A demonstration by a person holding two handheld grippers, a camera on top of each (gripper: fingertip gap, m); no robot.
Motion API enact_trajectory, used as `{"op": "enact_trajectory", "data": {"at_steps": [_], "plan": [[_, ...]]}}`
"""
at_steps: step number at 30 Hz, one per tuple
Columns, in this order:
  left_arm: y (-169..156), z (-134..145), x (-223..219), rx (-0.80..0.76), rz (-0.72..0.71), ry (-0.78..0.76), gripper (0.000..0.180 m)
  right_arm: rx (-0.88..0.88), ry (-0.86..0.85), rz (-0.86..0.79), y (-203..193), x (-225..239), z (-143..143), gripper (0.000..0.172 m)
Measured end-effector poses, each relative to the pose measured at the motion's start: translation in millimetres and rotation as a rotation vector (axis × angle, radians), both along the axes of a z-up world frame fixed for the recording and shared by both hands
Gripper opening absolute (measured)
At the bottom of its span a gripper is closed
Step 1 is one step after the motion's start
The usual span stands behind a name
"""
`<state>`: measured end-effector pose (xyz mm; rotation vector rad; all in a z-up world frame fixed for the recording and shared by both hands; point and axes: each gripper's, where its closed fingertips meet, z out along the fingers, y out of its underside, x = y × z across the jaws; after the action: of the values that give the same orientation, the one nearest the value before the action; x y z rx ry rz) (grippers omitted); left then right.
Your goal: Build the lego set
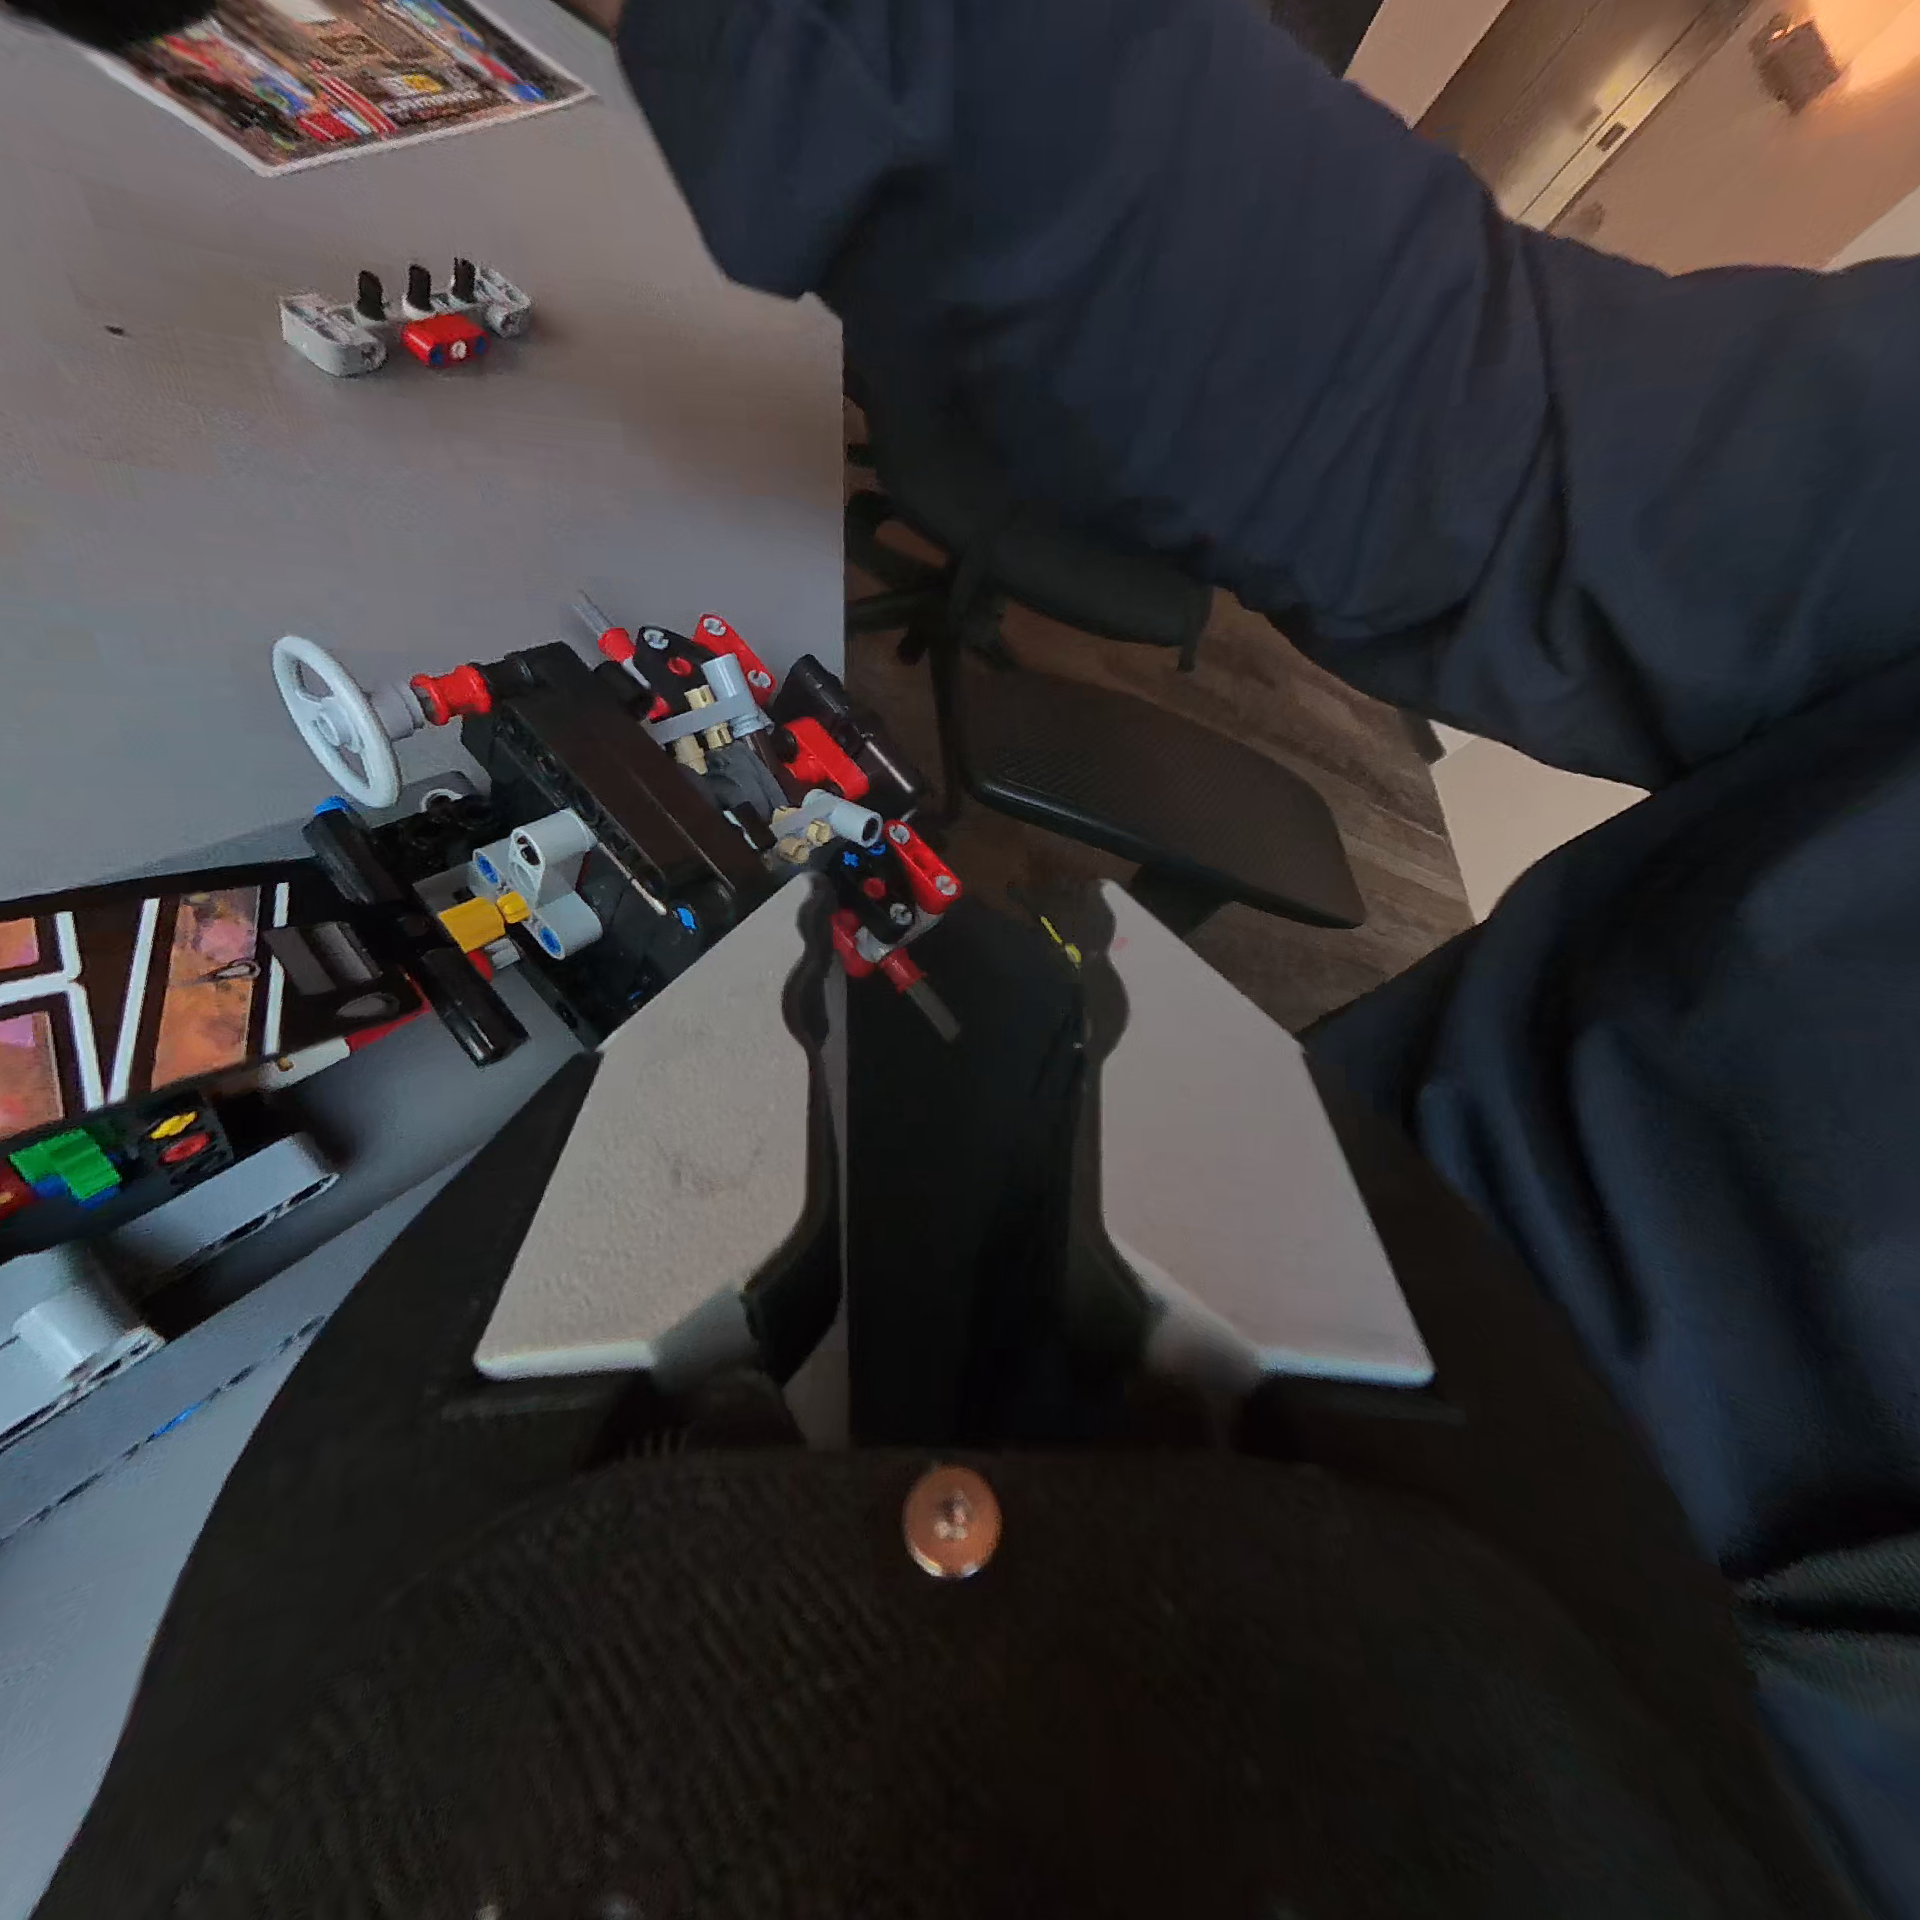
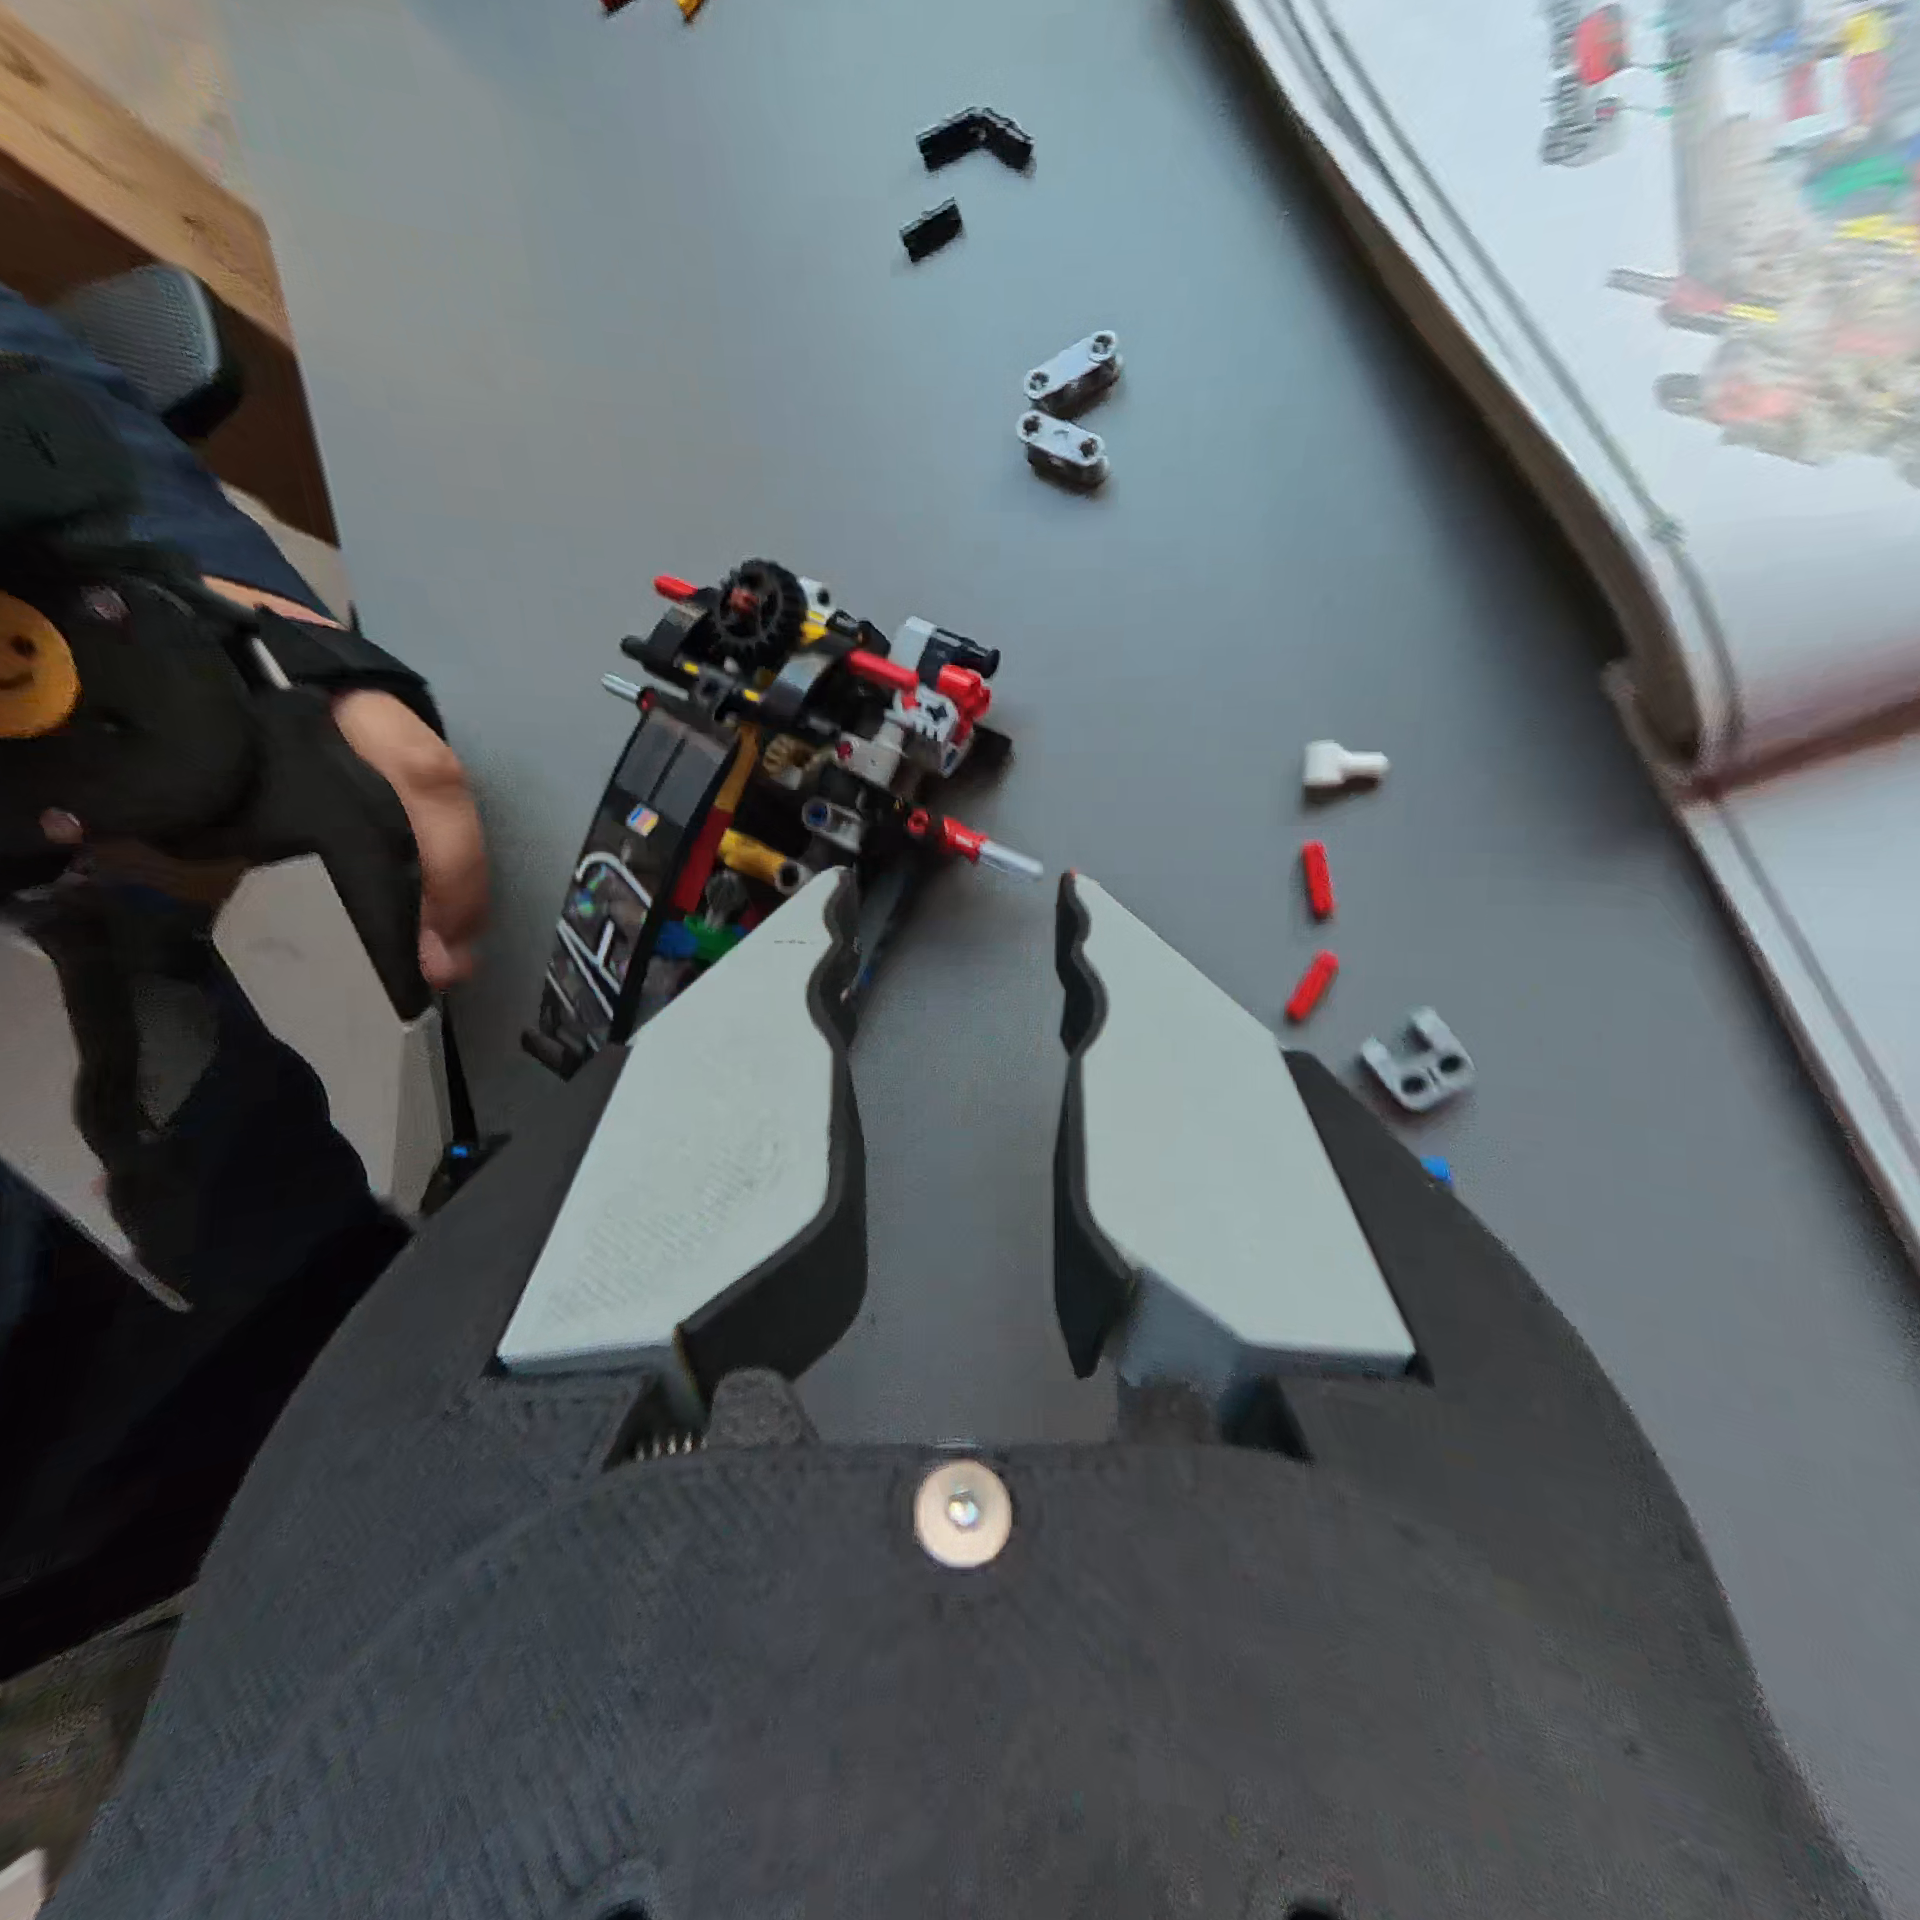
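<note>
A partly built brick car model [image 1: 623, 769] lies on the grey table [image 1: 208, 520] near its edge, with a white wheel [image 1: 332, 722] on one side. My left gripper [image 1: 956, 894] is open. The model's red and black corner with a grey axle [image 1: 894, 925] pokes in between the pads, close to the left pad and apart from the right one. In the right wrist view the model [image 2: 769, 769] lies just beyond my right gripper [image 2: 951, 894], which is open over bare table. Its left fingertip [image 2: 821, 914] overlaps the model's near edge. A red-tipped axle [image 2: 977, 844] sticks out ahead of the tips.
Loose parts lie to the right: grey links [image 2: 1070, 410], black pieces [image 2: 971, 140], a white piece [image 2: 1340, 767], red pins [image 2: 1314, 878], a grey connector [image 2: 1418, 1060]. An open booklet [image 2: 1662, 416] lies at far right. A small grey subassembly [image 1: 405, 317] sits apart. A chair [image 1: 1164, 790] stands past the edge.
</note>
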<state>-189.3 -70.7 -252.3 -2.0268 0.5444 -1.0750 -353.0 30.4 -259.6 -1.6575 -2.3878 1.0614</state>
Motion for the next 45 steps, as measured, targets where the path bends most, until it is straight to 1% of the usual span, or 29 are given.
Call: {"op": "enact_trajectory", "data": {"at_steps": [1, 3, 5, 6, 8, 9, 10, 11, 13, 15, 17, 20, 22, 25, 26, 29, 30, 33, 39, 41, 45], "plan": [[-3.8, 2.8, -2.0, 0.01, -0.002, 0.018, 0.051, 0.048, 0.028, -0.031, 7.8, 10.6, 7.2, 0.038], [-14.7, 16.6, -12.7, 0.064, 0.001, 0.062, 0.054, 0.121, 0.111, -0.104, 16.1, 40.6, 24.6, 0.041], [-22.8, 35.5, -40.5, 0.134, 0.042, 0.142, 0.06, 0.145, 0.172, -0.175, 12.4, 82.9, 35.5, 0.047], [-24.8, 44.3, -61.3, 0.163, 0.077, 0.196, 0.064, 0.158, 0.185, -0.208, 8.5, 106.7, 35.1, 0.049], [-28.6, 57.9, -105.5, 0.193, 0.122, 0.296, 0.063, 0.166, 0.203, -0.273, -4.9, 149.9, 27.1, 0.052], [-29.0, 60.4, -126.1, 0.19, 0.131, 0.342, 0.062, 0.153, 0.197, -0.303, -15.1, 168.4, 19.8, 0.055], [-25.5, 58.4, -147.7, 0.178, 0.152, 0.407, 0.064, 0.156, 0.177, -0.333, -23.3, 184.7, 10.4, 0.061], [-18.7, 54.6, -168.2, 0.169, 0.178, 0.476, 0.07, 0.177, 0.164, -0.368, -28.8, 197.4, 1.6, 0.066], [-1.7, 46.7, -194.3, 0.177, 0.196, 0.559, 0.074, 0.203, 0.177, -0.44, -37.6, 209.7, -9.0, 0.07], [16.7, 36.0, -206.5, 0.163, 0.199, 0.575, 0.076, 0.186, 0.193, -0.5, -46.7, 209.9, -15.1, 0.078], [32.3, 26.2, -209.4, 0.13, 0.2, 0.539, 0.078, 0.174, 0.191, -0.521, -57.1, 205.8, -23.8, 0.083], [40.5, 17.4, -198.2, 0.093, 0.156, 0.441, 0.075, 0.282, 0.184, -0.539, -55.7, 199.7, -36.9, 0.079], [40.2, 7.3, -193.3, 0.067, 0.141, 0.441, 0.075, 0.313, 0.194, -0.512, -58.1, 194.4, -37.8, 0.07], [31.5, -8.7, -184.9, 0.035, 0.11, 0.47, 0.071, 0.317, 0.197, -0.463, -60.8, 189.1, -35.8, 0.053], [26.9, -13.4, -182.0, 0.025, 0.096, 0.479, 0.069, 0.322, 0.192, -0.454, -58.4, 188.6, -35.4, 0.05], [14.0, -26.3, -177.0, -0.002, 0.071, 0.511, 0.064, 0.292, 0.184, -0.441, -49.3, 185.1, -31.9, 0.052], [11.9, -28.0, -175.9, 0.001, 0.076, 0.51, 0.068, 0.266, 0.174, -0.438, -47.1, 183.3, -32.4, 0.051], [6.2, -26.9, -176.3, 0.0, 0.1, 0.489, 0.068, 0.249, 0.144, -0.416, -39.4, 179.0, -36.9, 0.051], [-13.1, -24.4, -179.6, -0.027, 0.128, 0.439, 0.07, 0.31, 0.144, -0.384, -8.6, 164.4, -35.6, 0.039], [-21.0, -23.6, -178.9, -0.035, 0.143, 0.431, 0.073, 0.306, 0.147, -0.375, 1.2, 156.4, -36.3, 0.038], [-42.5, -21.3, -168.2, -0.044, 0.154, 0.399, 0.071, 0.306, 0.171, -0.384, 19.7, 146.3, -36.1, 0.041]]}}
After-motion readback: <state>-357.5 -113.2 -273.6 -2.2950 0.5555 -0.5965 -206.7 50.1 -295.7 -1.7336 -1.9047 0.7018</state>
